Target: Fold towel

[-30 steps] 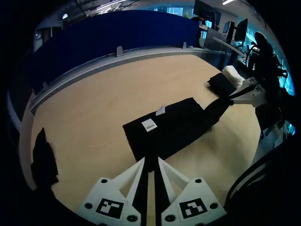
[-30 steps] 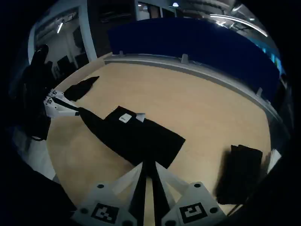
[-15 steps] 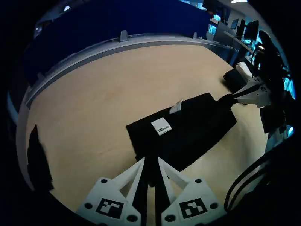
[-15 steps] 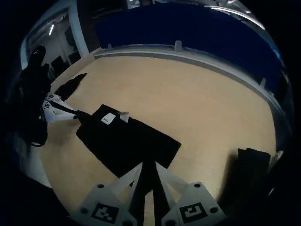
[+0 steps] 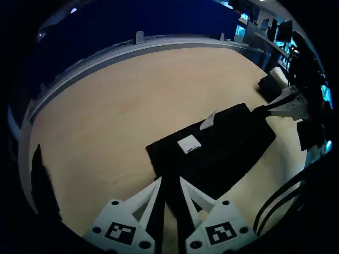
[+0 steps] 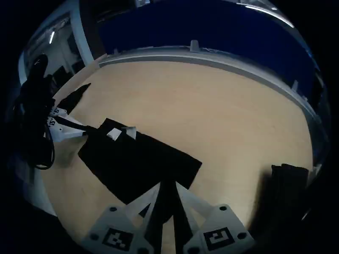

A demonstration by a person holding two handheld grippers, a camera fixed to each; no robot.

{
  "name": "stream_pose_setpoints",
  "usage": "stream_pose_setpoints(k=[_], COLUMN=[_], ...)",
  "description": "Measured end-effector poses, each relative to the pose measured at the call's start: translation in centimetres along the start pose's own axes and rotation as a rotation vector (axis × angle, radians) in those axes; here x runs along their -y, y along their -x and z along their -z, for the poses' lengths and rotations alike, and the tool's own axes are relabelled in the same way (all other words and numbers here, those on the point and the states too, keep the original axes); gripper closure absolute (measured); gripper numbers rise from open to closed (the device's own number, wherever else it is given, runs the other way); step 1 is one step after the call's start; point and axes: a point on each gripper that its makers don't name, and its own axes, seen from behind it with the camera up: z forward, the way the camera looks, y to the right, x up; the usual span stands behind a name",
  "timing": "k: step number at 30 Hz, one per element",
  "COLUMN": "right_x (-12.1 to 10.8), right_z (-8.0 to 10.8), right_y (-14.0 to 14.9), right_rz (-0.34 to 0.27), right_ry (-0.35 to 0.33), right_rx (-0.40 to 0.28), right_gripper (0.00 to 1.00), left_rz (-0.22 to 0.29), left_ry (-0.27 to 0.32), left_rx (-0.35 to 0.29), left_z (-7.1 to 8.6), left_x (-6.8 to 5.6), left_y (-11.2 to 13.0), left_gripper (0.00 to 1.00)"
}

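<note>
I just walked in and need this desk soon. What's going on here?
A person is folding a black towel on the wooden table with two handheld grippers. The left gripper is shut on one end, the right gripper on the opposite end, and the towel lies stretched between them, white label up. A dark folded pile sits off to the side.

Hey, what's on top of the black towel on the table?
Two white tags: a flat label and a smaller tab at the far edge. The wooden table shows around the black towel; whatever lies beneath it is covered.
</note>
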Motion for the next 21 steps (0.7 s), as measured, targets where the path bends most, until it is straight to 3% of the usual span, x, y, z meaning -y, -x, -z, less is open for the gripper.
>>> stream_pose_setpoints(k=[5,11,19,21], right_x=[-0.5,-1.8,-3.1,-3.2], right_z=[-0.7,-1.1,-1.1,-1.0], right_y=[-0.3,-0.6,-1.0,-1.1], right_rz=[-0.008,0.026,0.077,0.082], right_ry=[0.021,0.084,0.151,0.155], right_rx=[-0.010,-0.025,-0.048,-0.056], right_gripper=[0.76,0.68,0.47,0.38], left_rz=[-0.023,-0.014,0.002,0.005], left_ry=[-0.047,-0.071,-0.118,-0.129], left_rx=[-0.007,-0.017,-0.036,-0.040], left_z=[-0.7,-1.2,-1.4,-1.5], left_x=[0.9,1.5,2.9,3.3], left_y=[-0.6,-1.2,-2.0,-2.2], left_gripper=[0.76,0.66,0.43,0.37])
